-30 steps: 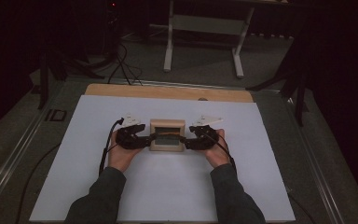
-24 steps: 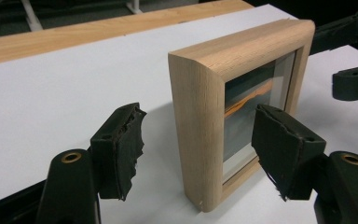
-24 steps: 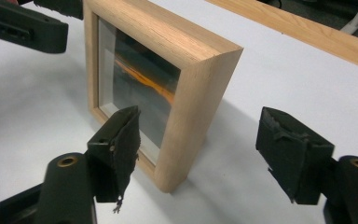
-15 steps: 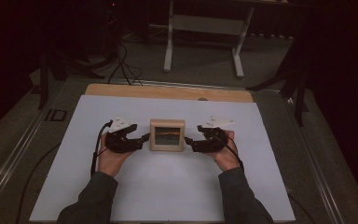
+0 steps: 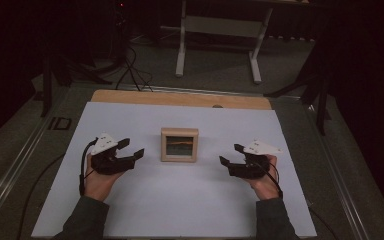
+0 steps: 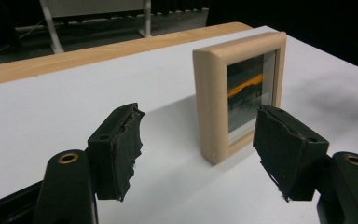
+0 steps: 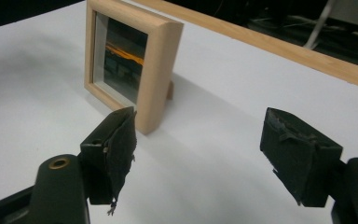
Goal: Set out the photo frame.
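A small light-wood picture frame (image 5: 179,145) with a dark picture crossed by an orange band stands upright in the middle of the white table top (image 5: 180,210). My left gripper (image 5: 132,147) is to its left, open and apart from it. In the left gripper view the frame (image 6: 223,93) stands just beyond the open left gripper (image 6: 198,135). My right gripper (image 5: 230,154) is to the frame's right, also apart; its jaws have just been opening and stand wide with nothing between them. In the right gripper view the frame (image 7: 154,60) stands ahead and left of the right gripper (image 7: 200,121).
A wooden strip (image 5: 180,98) runs along the table's far edge. Behind the table, on the dark floor, stand a white desk frame (image 5: 215,25) and some black cables (image 5: 130,70). Metal rails (image 5: 20,160) flank the table.
Both grippers were pressed against the frame's sides a second ago; they have let go and drawn outward, left to the left and right to the right. The frame stands alone.
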